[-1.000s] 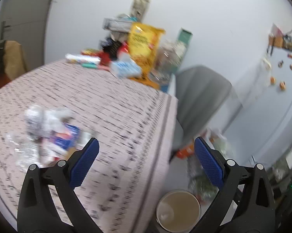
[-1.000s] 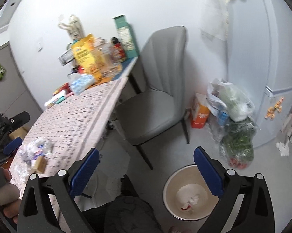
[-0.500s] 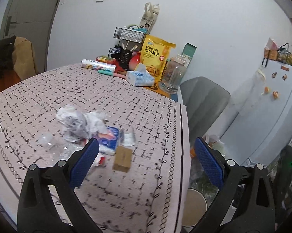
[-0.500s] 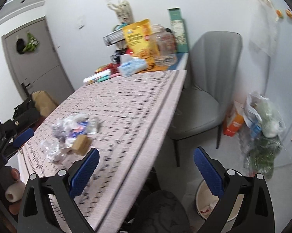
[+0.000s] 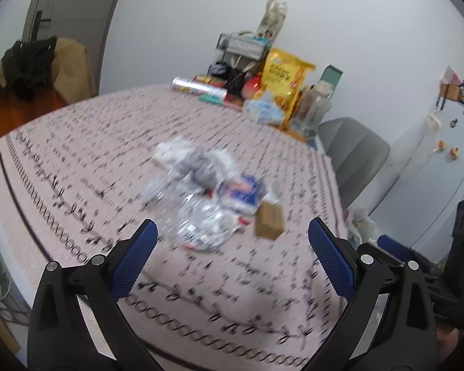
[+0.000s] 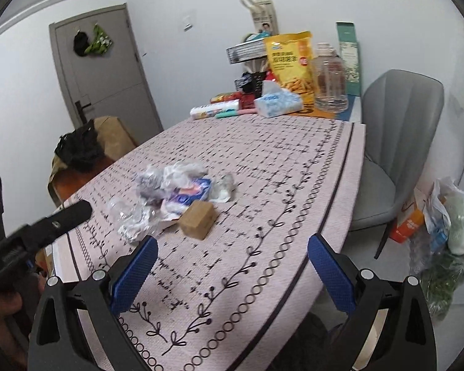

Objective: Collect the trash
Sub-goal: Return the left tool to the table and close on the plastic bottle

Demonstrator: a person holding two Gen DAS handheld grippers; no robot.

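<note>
— While I had both views up, what sat in containers on the table?

— At the far end I saw a clear jar that looked empty, a tissue pack with a sheet poking out of its top, and a yellow snack bag standing upright against the wall. On the floor beside the grey chair, plastic bags held greens and something pale (I could not tell more than that).

— And the trash?

— I saw it heaped mid-table: a trash pile of crumpled plastic, white paper and a blue-and-white wrapper, with a small cardboard box touching its near-right edge.

— Where was it relative to my tools?

— My right gripper had its fingers spread wide with nothing between them, hovering above the cloth; the box lay just ahead of its left fingertip. My left gripper was likewise parted and empty. In its blurred view the crumpled plastic lay just beyond the left finger and the box sat ahead between the two fingers, apart from both.
</note>
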